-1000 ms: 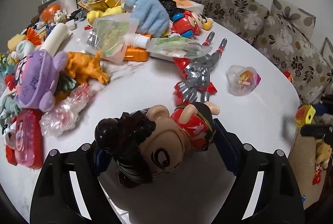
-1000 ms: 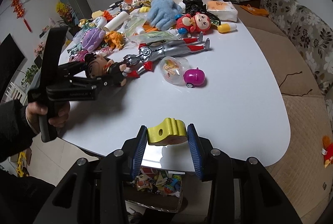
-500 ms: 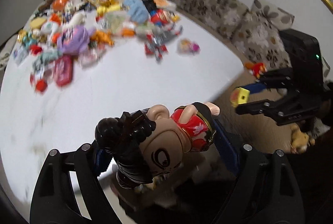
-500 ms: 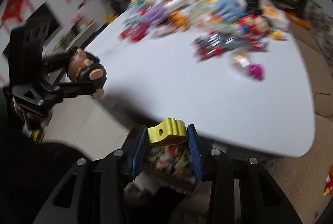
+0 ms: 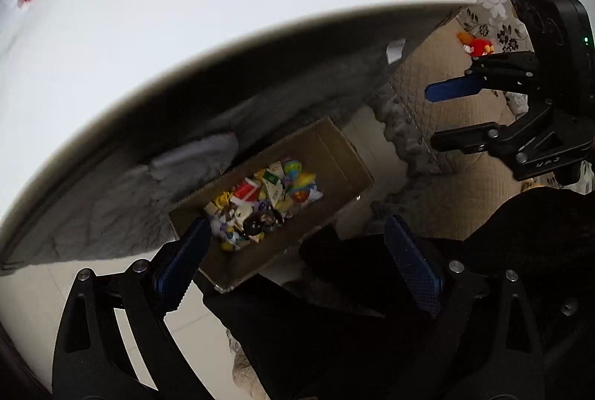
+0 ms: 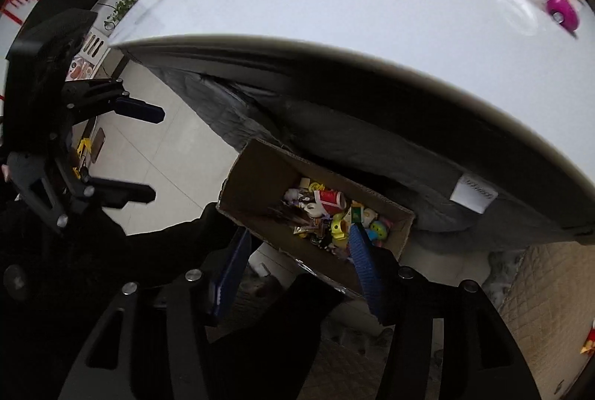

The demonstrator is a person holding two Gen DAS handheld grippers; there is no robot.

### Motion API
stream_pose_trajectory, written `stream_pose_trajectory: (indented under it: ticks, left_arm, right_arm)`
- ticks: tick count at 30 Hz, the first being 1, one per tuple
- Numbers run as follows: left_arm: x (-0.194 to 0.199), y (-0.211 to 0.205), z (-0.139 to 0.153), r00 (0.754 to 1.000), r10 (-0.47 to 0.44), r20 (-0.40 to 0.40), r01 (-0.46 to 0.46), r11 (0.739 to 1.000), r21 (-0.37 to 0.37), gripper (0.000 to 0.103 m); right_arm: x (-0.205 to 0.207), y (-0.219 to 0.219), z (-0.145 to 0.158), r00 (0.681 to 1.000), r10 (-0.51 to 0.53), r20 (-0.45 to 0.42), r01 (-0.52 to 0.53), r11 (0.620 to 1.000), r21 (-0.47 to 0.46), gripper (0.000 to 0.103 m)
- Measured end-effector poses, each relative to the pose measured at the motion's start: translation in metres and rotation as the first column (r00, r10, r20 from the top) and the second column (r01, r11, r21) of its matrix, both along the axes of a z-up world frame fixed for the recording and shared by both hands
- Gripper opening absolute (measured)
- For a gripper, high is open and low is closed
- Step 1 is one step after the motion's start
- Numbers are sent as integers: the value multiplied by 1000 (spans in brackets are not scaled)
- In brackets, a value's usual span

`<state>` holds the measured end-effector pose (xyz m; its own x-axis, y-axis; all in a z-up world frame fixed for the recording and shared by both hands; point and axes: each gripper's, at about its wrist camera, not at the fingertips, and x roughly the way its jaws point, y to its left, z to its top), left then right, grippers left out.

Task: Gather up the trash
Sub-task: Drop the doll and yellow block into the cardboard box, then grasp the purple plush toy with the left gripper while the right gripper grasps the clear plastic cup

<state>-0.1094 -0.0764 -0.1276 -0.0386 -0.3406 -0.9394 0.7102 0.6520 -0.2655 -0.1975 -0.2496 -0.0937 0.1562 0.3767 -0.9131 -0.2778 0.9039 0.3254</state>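
Left wrist view: left gripper point(image 5: 297, 251) and right gripper point(image 6: 297, 251) hang over the box point(image 5: 334, 149) on the floor below the desk point(image 5: 186, 9), fingers opening, nothing between them. Trash point(image 5: 266, 199) inside looks light, small, mostly rigid; pinch single pieces across their narrow sides.
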Motion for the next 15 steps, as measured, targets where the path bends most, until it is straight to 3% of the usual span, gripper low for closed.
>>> stream_pose_trajectory:
  ticks: [3, 6, 8, 11, 15]
  left_arm:
    - [9, 1, 27, 999, -1, 36, 3, 999, -37, 92]
    - [25, 5, 56, 997, 20, 81, -14, 996, -85, 92]
    - [42, 7, 72, 992, 55, 110, -42, 993, -113, 92]
    - [65, 8, 80, 986, 103, 128, -87, 988, -127, 92]
    - [80, 14, 83, 977, 162, 136, -145, 981, -126, 92]
  right_arm:
    - [2, -23, 42, 993, -80, 88, 78, 997, 27, 55]
    - [23, -58, 82, 957, -176, 232, 185, 983, -19, 56]
    - [46, -81, 91, 926, -222, 305, 253, 965, -65, 60]
    - [88, -105, 84, 904, -233, 358, 298, 944, -140, 60]
    - [134, -122, 64, 916, -190, 352, 265, 948, -178, 60]
